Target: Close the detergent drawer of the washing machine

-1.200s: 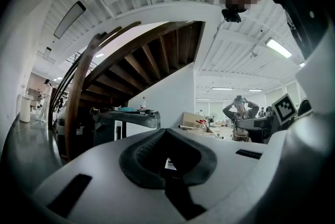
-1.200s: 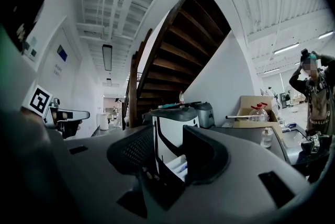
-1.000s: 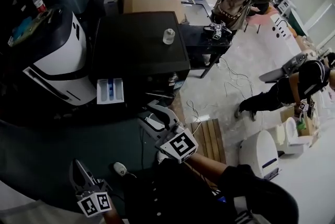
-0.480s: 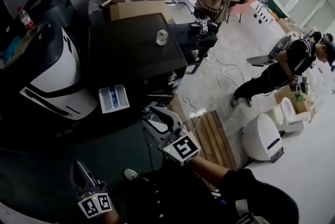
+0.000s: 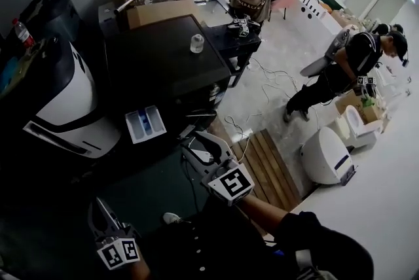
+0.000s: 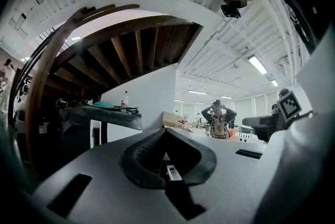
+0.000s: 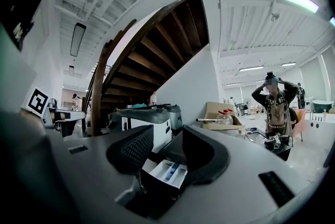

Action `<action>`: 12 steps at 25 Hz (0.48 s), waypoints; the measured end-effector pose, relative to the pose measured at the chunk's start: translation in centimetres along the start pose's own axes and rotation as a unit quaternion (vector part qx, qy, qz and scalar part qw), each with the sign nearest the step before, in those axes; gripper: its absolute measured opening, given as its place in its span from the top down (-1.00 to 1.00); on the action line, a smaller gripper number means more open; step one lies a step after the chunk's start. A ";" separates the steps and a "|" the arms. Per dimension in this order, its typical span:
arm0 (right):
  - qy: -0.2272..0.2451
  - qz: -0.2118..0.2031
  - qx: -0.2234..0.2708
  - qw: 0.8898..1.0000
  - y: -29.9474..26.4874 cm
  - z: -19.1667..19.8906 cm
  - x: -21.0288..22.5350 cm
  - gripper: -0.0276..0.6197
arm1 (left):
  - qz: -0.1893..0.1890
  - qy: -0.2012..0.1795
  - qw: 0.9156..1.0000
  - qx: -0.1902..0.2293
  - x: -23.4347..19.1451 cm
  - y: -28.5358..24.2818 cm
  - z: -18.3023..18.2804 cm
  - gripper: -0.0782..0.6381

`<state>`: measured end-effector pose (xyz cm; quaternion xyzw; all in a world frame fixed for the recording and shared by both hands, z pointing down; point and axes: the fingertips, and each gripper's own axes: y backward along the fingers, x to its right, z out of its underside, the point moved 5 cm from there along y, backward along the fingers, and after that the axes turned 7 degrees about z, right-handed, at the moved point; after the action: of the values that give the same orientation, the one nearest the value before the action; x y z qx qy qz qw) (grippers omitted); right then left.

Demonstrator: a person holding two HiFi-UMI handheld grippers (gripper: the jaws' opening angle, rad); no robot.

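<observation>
While it stands open, detergent drawer (image 5: 145, 123) faces right gripper (image 5: 196, 144).

The washing machine (image 5: 167, 66) is a black, box-shaped unit with a flat, dark top, seen from above and in front. Its detergent drawer (image 5: 145, 123) is a white rectangular tray that stands pulled well out of the front, near the machine's upper left corner. The drawer lies level and open to the top, split into side-by-side compartments, with a blue insert in the middle one.
</observation>
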<state>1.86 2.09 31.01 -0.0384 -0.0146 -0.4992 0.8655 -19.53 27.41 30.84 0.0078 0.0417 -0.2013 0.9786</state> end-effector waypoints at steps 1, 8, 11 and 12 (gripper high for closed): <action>-0.002 0.006 -0.003 1.000 0.0 0.0 -0.3 0.37 | 0.005 0.001 1.000 0.000 -0.5 -0.1 -0.1 0.77; 0.004 0.048 0.005 0.999 -0.7 -0.2 -3.4 0.37 | 0.045 -0.003 0.999 0.003 -4.2 -0.6 -0.9 0.77; 0.004 0.066 0.014 0.998 -0.9 -0.4 -5.1 0.37 | 0.063 -0.004 0.998 -0.001 -5.9 -0.5 -1.2 0.77; 0.006 0.070 0.015 0.997 -0.8 -0.4 -5.6 0.37 | 0.070 -0.004 0.998 -0.001 -6.4 -0.4 -1.3 0.77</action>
<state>-1.66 6.44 30.28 -0.0232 -0.0142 -0.4373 0.8989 -25.62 29.56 30.10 0.0088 0.0373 -0.1325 0.9904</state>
